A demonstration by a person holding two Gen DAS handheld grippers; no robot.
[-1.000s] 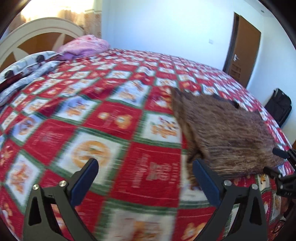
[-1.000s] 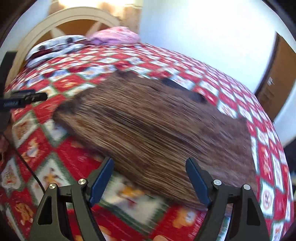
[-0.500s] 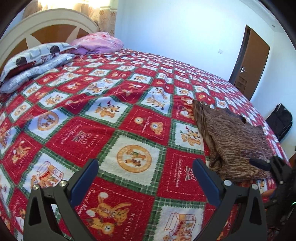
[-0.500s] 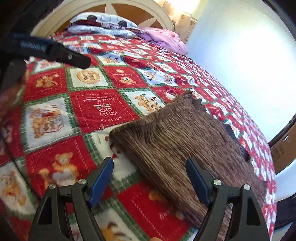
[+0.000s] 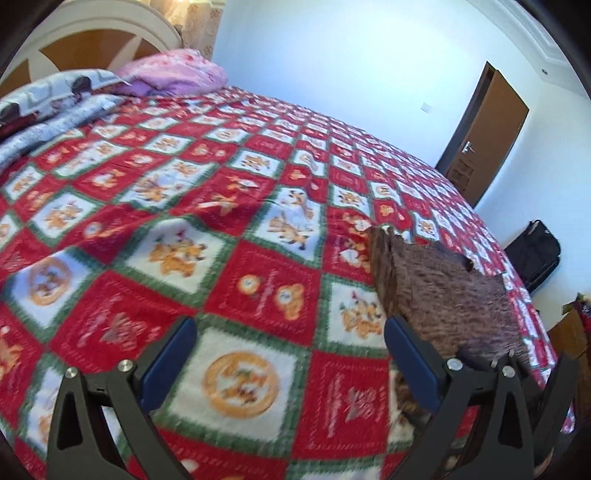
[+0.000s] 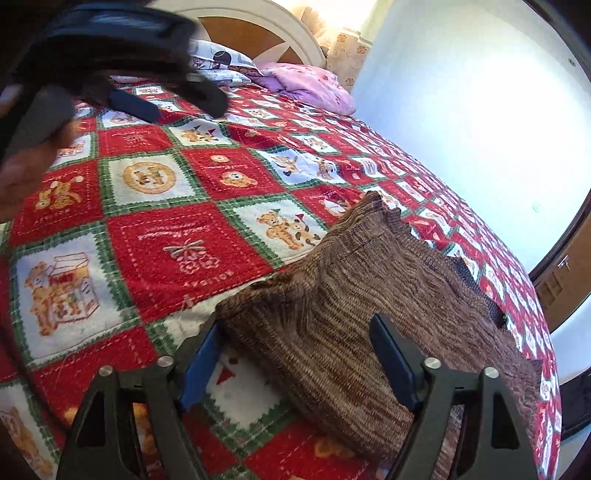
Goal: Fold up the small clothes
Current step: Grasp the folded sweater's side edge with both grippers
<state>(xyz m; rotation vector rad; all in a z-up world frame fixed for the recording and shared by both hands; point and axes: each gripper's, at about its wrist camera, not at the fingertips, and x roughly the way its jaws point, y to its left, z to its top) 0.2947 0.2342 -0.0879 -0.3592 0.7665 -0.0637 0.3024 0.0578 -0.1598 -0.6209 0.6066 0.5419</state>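
Observation:
A brown knitted garment (image 6: 354, 295) lies folded on the red patchwork bedspread (image 6: 177, 240), near the bed's front right edge. It also shows in the left wrist view (image 5: 443, 295). My right gripper (image 6: 299, 354) is open, its jaws wide apart, with the garment's near left corner lying between them; I cannot tell if the fingers touch it. My left gripper (image 5: 288, 354) is open and empty over the bedspread (image 5: 221, 221), to the left of the garment. The left gripper also appears blurred at the upper left of the right wrist view (image 6: 133, 103).
Pillows (image 5: 55, 99) and a pink cushion (image 5: 173, 72) lie by the white headboard (image 5: 92, 33) at the far end. A brown door (image 5: 484, 129) stands in the right wall. A black bag (image 5: 532, 258) sits on the floor beyond the bed's right side.
Both grippers have stayed open. The right gripper has come closer and lower to the garment's near left corner. The left gripper's view has shifted slightly and is now blurred by motion.

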